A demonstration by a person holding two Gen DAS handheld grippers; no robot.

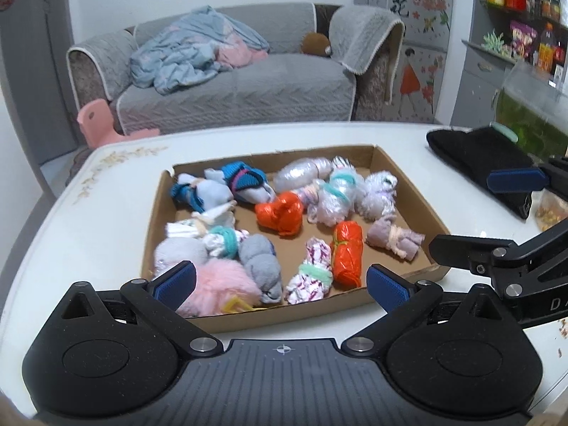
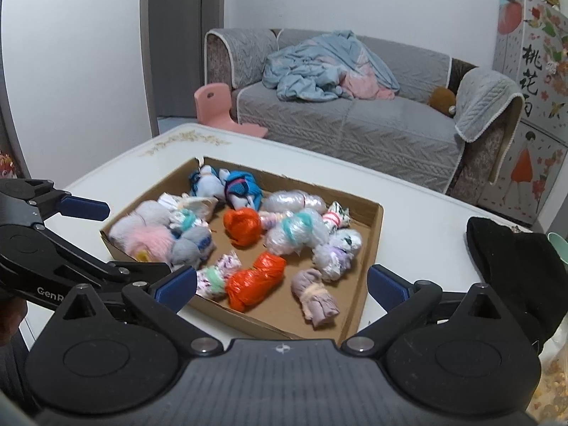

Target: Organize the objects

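Observation:
A shallow cardboard tray lies on the white table and holds several rolled, tied bundles. Among them are two orange ones, a pink fluffy one, a grey sock roll and a lilac roll. My left gripper hovers over the tray's near edge, open, nothing between its blue pads. My right gripper hangs over the tray's near right corner, also open and empty. Each gripper shows at the side of the other's view, jaws wide.
A folded black cloth lies on the table right of the tray, with a bag of snacks beside it. Beyond the table stand a grey sofa with a blue blanket, a pink child's chair and a stocked shelf.

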